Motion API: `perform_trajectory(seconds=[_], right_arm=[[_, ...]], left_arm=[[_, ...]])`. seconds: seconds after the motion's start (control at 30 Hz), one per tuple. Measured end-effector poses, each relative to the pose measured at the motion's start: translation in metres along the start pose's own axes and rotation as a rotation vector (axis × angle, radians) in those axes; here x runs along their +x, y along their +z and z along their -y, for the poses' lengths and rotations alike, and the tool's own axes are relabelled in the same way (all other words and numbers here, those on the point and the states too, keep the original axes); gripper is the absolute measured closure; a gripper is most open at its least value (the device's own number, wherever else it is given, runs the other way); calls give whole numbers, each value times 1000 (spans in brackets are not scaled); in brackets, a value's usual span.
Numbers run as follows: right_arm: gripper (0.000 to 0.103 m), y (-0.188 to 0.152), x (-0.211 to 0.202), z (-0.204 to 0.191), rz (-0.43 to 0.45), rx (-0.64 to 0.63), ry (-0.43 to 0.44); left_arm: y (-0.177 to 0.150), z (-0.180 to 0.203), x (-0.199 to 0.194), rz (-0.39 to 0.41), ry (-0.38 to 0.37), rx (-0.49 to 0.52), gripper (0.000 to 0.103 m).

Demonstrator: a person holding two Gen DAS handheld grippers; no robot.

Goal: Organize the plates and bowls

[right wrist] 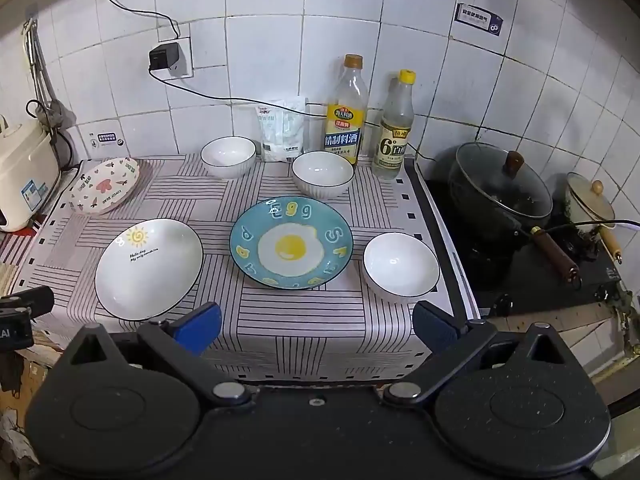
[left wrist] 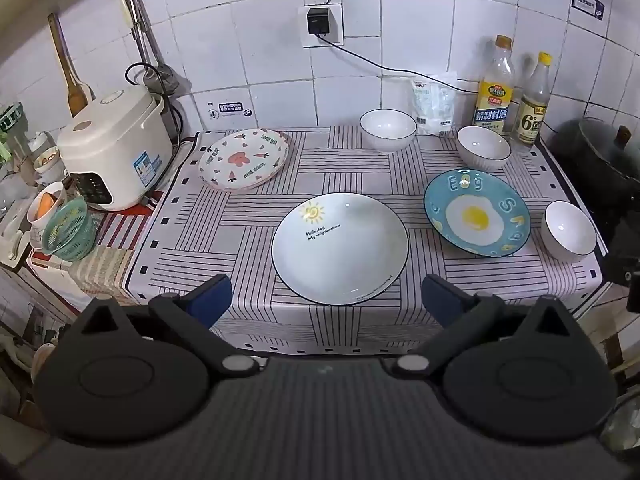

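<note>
The left gripper (left wrist: 327, 300) hangs above the near edge of the striped tablecloth (left wrist: 344, 168), its blue-padded fingers (left wrist: 210, 300) spread wide with nothing between them. Just ahead lies the white sun plate (left wrist: 340, 248). Ahead to the right sits the blue egg plate (left wrist: 476, 213), with a white bowl (left wrist: 569, 231) just beyond it. Far ahead left rests the floral plate (left wrist: 244, 159).

dim, fisheye-warped, dark vignetted corners
</note>
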State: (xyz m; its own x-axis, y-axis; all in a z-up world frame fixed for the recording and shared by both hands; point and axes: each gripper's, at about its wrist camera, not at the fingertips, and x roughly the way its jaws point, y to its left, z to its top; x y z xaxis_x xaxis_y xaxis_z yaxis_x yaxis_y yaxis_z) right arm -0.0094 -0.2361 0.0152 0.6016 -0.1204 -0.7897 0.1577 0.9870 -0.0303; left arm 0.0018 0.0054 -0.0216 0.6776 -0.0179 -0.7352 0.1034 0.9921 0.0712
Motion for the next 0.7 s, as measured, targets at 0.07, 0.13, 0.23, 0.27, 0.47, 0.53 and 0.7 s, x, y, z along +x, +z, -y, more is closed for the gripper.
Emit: perform_trajectory(seconds=[0.07, 0.13, 0.23, 0.27, 0.47, 0.53, 0.7], right_arm=[[0, 0, 0, -1, -2, -3, -1], [0, 0, 1, -2, -3, -5, -1], [0, 1, 1, -3, -3, -9, -1], [0, 1, 1, -3, -3, -9, -2], [0, 1, 2, -1, 0, -6, 2], [0, 2, 3, -2, -1, -5, 2], [0, 0, 1, -1, 0, -6, 1]], left_arm=[[-1, -1, 1, 0, 1, -5, 0], [-2, -1, 2, 0, -1, -8, 0], [-3, -1, 2, -5, -12, -5, 0], [-3, -1, 2, -4, -14, -2, 0], [-2, 0, 1, 9, -18, 8, 0], [-2, 1, 1, 12, -17, 11, 0], [-3, 0, 0, 22, -18, 8, 0]])
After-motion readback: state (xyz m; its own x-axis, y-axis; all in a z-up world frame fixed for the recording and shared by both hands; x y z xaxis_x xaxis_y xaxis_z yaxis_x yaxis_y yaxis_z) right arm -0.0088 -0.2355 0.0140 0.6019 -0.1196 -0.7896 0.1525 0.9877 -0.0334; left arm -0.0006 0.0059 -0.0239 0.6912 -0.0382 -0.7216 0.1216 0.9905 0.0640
